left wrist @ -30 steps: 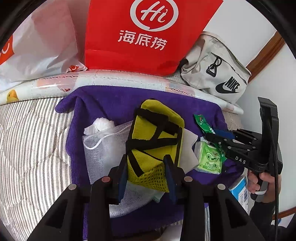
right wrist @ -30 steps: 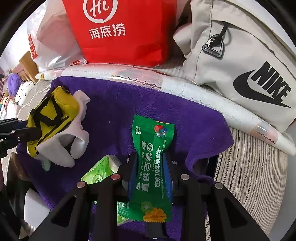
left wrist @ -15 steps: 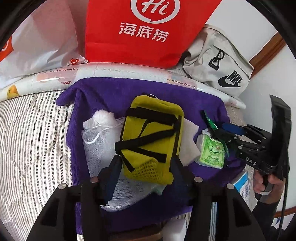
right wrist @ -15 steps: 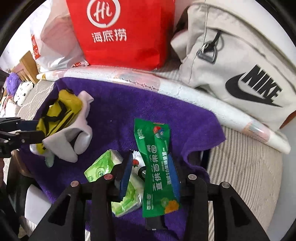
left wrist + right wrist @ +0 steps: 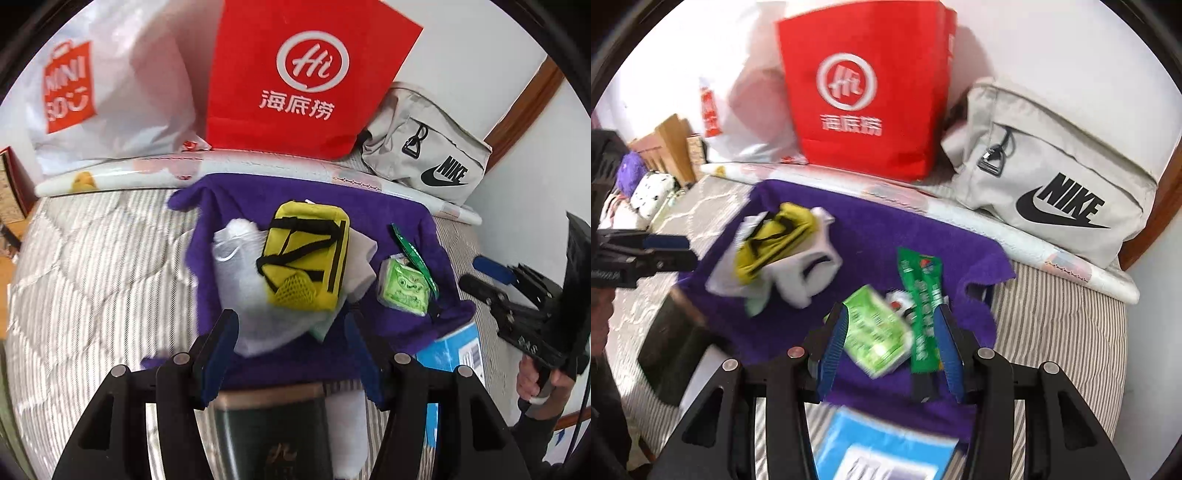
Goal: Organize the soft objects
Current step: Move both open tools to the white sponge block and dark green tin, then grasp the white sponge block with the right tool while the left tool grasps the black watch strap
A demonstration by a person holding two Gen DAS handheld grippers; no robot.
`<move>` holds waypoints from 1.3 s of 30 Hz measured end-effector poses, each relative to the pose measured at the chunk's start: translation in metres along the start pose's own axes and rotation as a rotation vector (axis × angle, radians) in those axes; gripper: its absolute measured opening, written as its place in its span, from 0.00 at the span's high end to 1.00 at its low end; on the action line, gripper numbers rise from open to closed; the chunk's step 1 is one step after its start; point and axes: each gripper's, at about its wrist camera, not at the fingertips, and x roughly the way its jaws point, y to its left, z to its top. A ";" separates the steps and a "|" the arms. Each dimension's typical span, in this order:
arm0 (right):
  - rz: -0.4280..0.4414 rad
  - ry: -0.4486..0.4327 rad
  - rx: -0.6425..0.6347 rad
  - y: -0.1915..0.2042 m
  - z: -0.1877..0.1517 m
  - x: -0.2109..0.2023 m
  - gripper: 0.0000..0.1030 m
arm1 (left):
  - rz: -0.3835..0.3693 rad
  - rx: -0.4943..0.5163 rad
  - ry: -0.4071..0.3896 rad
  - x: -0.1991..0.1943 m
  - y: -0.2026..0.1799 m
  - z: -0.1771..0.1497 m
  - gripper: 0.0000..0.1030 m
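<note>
A purple towel (image 5: pixel 295 206) lies spread on the striped bed. On it a yellow pouch with black straps (image 5: pixel 306 254) rests on a white mesh bag (image 5: pixel 240 284). To the right lie a green tissue pack (image 5: pixel 402 284) and a long green snack packet (image 5: pixel 410 251). My left gripper (image 5: pixel 291 332) hangs above the towel's near edge, jaws opening, nothing between them. My right gripper (image 5: pixel 890 321) hovers over the tissue pack (image 5: pixel 875 332) and snack packet (image 5: pixel 919 295), jaws opening, pads clear of both. Each gripper shows in the other's view: right gripper (image 5: pixel 476 277), left gripper (image 5: pixel 679 253).
Against the wall stand a red bag (image 5: pixel 303 74), a white shopping bag (image 5: pixel 110 92) and a grey Nike bag (image 5: pixel 424 158), behind a white roll (image 5: pixel 147 173). A blue box (image 5: pixel 879 450) and a dark green box (image 5: pixel 269 435) sit at the towel's near edge.
Both grippers let go and drew back and up: the left released the yellow pouch, the right released the green snack packet. Both items now lie on the towel.
</note>
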 end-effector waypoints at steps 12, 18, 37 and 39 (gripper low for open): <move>0.192 0.000 -0.010 0.086 -0.068 -0.033 0.50 | 0.033 -0.044 -0.047 -0.047 0.018 -0.061 0.44; 0.225 -0.011 -0.139 0.136 -0.111 -0.030 0.47 | 0.020 -0.084 -0.052 -0.056 0.040 -0.091 0.44; -0.023 -0.093 -0.300 0.190 -0.139 0.013 0.45 | -0.009 -0.148 -0.022 -0.054 0.086 -0.135 0.44; -0.034 -0.097 -0.309 0.191 -0.141 0.016 0.45 | -0.010 -0.155 -0.017 -0.053 0.088 -0.137 0.44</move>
